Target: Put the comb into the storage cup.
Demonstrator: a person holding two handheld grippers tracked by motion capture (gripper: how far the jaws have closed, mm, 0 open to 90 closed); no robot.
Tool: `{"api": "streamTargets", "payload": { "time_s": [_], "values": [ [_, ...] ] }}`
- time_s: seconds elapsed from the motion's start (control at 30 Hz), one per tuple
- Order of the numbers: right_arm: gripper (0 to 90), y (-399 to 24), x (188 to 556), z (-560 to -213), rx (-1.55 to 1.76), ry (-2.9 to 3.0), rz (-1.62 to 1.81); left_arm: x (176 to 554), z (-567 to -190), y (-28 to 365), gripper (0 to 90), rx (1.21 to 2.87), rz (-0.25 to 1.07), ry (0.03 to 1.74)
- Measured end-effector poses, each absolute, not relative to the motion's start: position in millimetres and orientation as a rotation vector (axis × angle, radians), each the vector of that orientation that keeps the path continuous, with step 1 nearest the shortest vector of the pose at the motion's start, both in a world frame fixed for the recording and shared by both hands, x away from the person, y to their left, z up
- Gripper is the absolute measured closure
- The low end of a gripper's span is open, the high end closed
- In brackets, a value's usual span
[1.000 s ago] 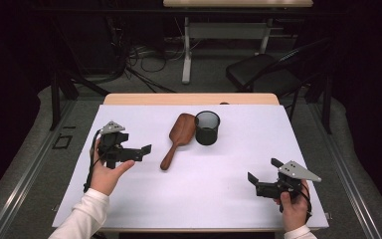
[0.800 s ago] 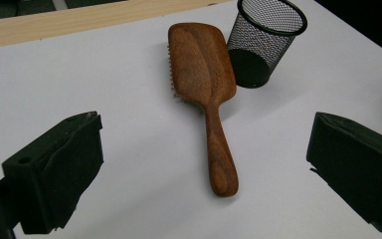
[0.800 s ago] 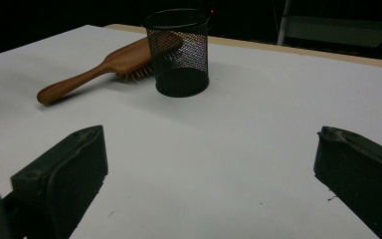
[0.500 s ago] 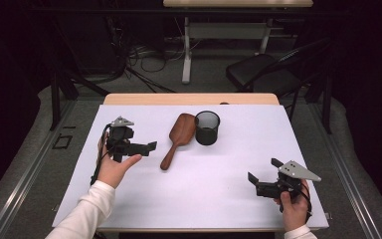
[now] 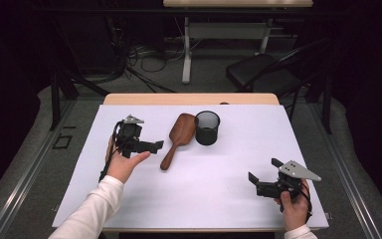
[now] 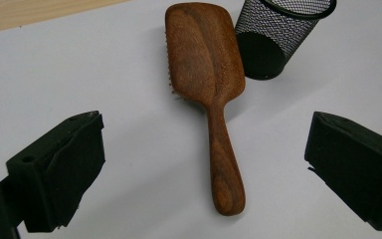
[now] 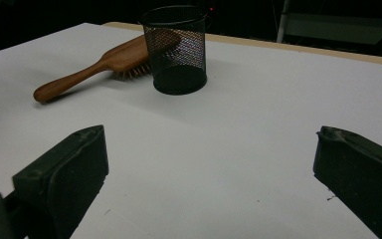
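A brown wooden hairbrush (image 5: 178, 139) lies bristles down on the white table cover (image 5: 214, 199), its handle pointing toward the person. Its head rests beside an upright black mesh cup (image 5: 207, 128). My left gripper (image 5: 155, 146) is open just left of the handle, jaws pointing right. In the left gripper view the hairbrush (image 6: 214, 99) lies ahead between the spread jaws, untouched, with the mesh cup (image 6: 278, 35) beyond. My right gripper (image 5: 262, 170) is open and empty at the front right. From there the hairbrush (image 7: 94, 64) and cup (image 7: 176, 50) look far off.
The wooden table edge (image 5: 189, 98) shows past the white cover. A dark chair (image 5: 263, 72), a desk leg and cables stand on the floor behind. Bare cover lies between the two grippers.
My left gripper has moved right and slightly forward, closing in on the hairbrush handle. The right gripper, brush and cup have stayed put.
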State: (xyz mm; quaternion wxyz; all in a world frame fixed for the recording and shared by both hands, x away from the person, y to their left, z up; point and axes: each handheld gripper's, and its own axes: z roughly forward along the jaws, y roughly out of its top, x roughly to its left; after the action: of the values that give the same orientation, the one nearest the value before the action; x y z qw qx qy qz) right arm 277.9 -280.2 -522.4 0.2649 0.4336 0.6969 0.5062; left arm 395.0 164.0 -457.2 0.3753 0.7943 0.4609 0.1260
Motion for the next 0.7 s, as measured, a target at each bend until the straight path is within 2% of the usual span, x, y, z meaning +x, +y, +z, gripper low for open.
{"api": "streamTargets", "payload": {
  "time_s": [0.7],
  "values": [
    [0.6, -281.3, 279.2, -523.6, 1.167, 1.887, 1.361, 408.9, -468.9, 146.8, 12.6, 2.086, 0.326, 1.209]
  ]
}}
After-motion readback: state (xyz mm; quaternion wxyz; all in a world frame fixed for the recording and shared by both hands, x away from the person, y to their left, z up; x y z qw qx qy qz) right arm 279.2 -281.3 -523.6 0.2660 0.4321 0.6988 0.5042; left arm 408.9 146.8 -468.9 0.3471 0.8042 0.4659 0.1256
